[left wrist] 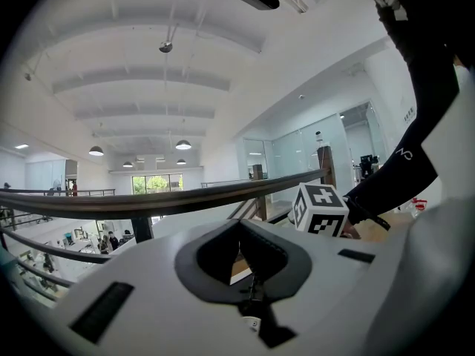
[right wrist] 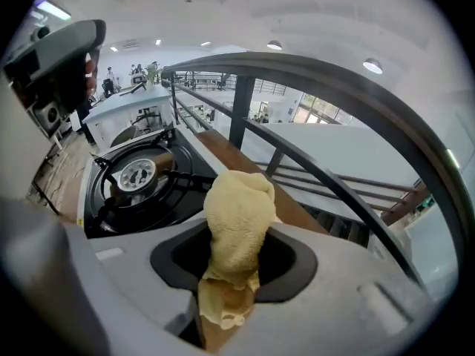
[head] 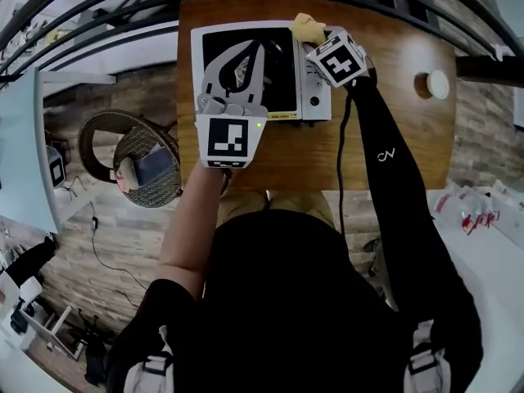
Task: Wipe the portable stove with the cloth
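A person at a wooden table (head: 393, 137) is working w/ two hand-held grippers over the portable stove (head: 282, 88), which is sitting at the table's 12 o'clock edge. The right gripper (head: 318, 41) is clenching a wad of the yellow cloth (head: 306, 26) btwn its jaws, approx. at the stove's 1 o'clock corner. Whether the cloth is touching the stove isn't clear. The left gripper (head: 250, 51) is hovering over the stove's 9 o'clock half, jaws together on nothing, its camera pointing up at a railing (left wrist: 185, 199). The cloth is looking soft, light and floppy, prob. apt to slip if pinched at an edge, so the deep mid-fold grip is seeming right. The stove is appearing rigid, w/ raised pan supports (right wrist: 111, 188) likely to snag fabric.
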A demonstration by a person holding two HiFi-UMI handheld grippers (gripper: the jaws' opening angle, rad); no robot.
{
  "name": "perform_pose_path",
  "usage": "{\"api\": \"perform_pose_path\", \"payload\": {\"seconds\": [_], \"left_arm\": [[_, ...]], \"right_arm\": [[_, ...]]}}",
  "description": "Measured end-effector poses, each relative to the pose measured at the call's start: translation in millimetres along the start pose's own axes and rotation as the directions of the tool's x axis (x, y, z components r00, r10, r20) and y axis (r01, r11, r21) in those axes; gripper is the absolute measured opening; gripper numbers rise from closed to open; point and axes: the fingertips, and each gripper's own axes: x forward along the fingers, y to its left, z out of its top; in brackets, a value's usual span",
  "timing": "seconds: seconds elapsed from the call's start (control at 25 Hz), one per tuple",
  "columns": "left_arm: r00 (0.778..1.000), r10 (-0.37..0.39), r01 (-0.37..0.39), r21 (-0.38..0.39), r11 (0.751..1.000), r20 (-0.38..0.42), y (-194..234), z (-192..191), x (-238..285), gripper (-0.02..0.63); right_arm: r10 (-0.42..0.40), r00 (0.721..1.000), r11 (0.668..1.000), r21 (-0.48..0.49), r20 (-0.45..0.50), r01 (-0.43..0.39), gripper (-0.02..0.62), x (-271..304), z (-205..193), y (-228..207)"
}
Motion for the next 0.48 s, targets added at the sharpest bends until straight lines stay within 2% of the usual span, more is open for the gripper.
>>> {"api": "perform_pose_path", "payload": {"seconds": [0.28, 0.48], "left_arm": [[1.0, -0.011, 0.011, 0.012, 1.0, -0.027, -9, -14, -16, 0.008], [0.999, -0.001, 0.002, 0.027, 1.0, -0.041, -19, -19, -32, 0.008]], "right_arm": [[0.05, 0.999, 0.998, -0.025, 0.006, -0.05, 0.141, -31, -39, 61], [0.077, 0.997, 0.997, 0.004, 0.014, -0.077, 0.141, -58, -79, 115]]}}
